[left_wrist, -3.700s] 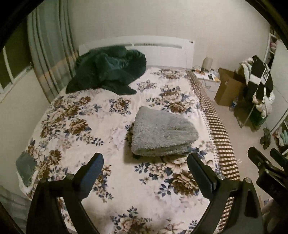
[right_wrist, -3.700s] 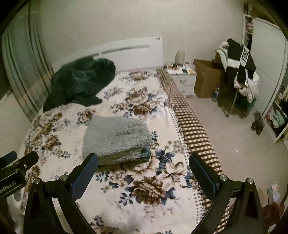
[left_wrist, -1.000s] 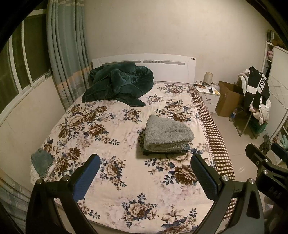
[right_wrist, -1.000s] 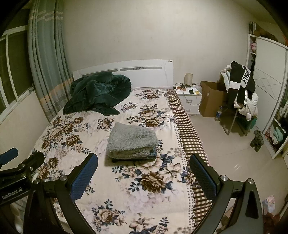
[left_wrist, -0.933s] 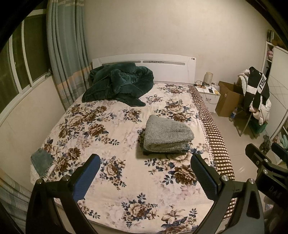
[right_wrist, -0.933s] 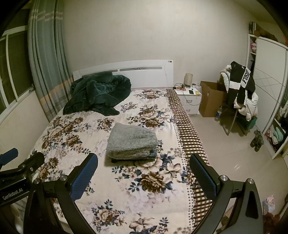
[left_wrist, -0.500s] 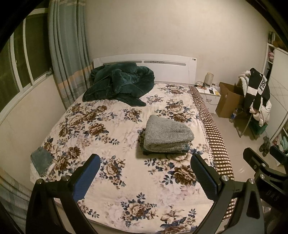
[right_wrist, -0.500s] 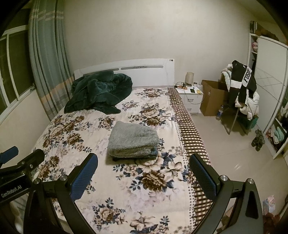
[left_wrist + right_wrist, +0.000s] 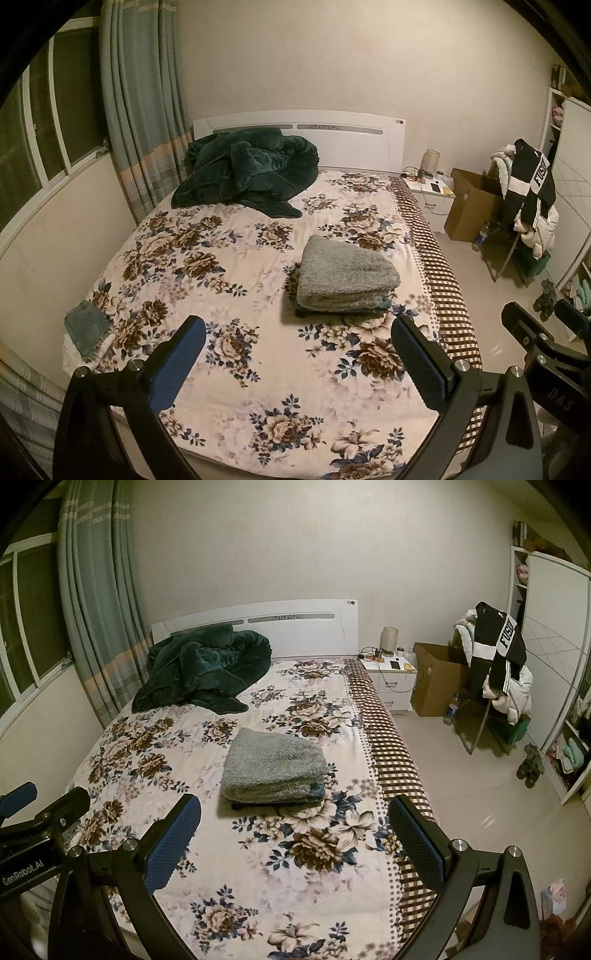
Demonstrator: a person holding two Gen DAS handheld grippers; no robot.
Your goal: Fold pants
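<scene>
Folded grey fleece pants (image 9: 345, 278) lie in a neat stack on the floral bedspread (image 9: 236, 295), right of the bed's middle; they also show in the right wrist view (image 9: 273, 766). A dark folded garment sticks out beneath them. My left gripper (image 9: 297, 352) is open and empty, held back above the foot of the bed, well short of the pants. My right gripper (image 9: 295, 830) is open and empty too, at about the same distance. Each gripper shows at the edge of the other's view.
A crumpled dark green blanket (image 9: 247, 170) lies by the white headboard (image 9: 332, 136). A small teal cloth (image 9: 86, 326) sits at the bed's left edge. Right of the bed are a nightstand (image 9: 393, 681), a cardboard box (image 9: 437, 681) and a chair piled with clothes (image 9: 496, 664).
Both grippers have pulled back and up from the bed since 3.7 s ago, so the pants look smaller. Over the last second the views have barely shifted.
</scene>
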